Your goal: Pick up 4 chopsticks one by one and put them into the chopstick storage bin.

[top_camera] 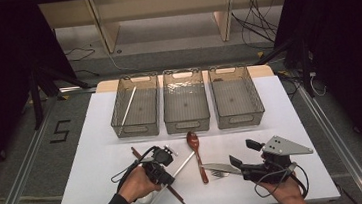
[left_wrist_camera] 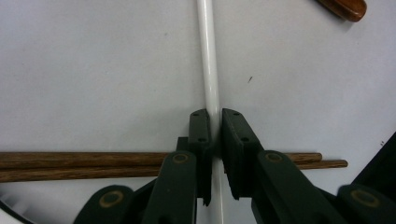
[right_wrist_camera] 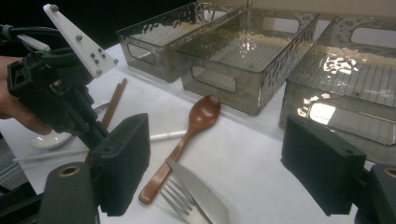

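1. Already one white chopstick (top_camera: 128, 105) lies slanted in the far-left bin (top_camera: 118, 119), so the sorting of utensils looks begun, by my reading.
2. Its mate, the second white chopstick (left_wrist_camera: 208, 60), lies on the near-left part of the table (top_camera: 301, 120), and the left gripper (left_wrist_camera: 215, 122) has its jaws closed tight on that stick; it crosses over a pair of brown wooden chopsticks (left_wrist_camera: 88, 165).
3. The right gripper (right_wrist_camera: 224, 163) hovers at the near right with jaws wide apart and nothing between them, just above a knife (right_wrist_camera: 198, 193) and a fork (right_wrist_camera: 177, 198).
4. Between the two grippers a wooden spoon (top_camera: 196, 153) lies on the table, bowl toward the bins; a white spoon (right_wrist_camera: 49, 140) rests beside the left hand (top_camera: 137, 184).
5. The middle bin (top_camera: 187, 124) and the far-right bin (top_camera: 257, 104) look empty, so most pieces seem left to place: likely the gripped stick goes up to join the first.
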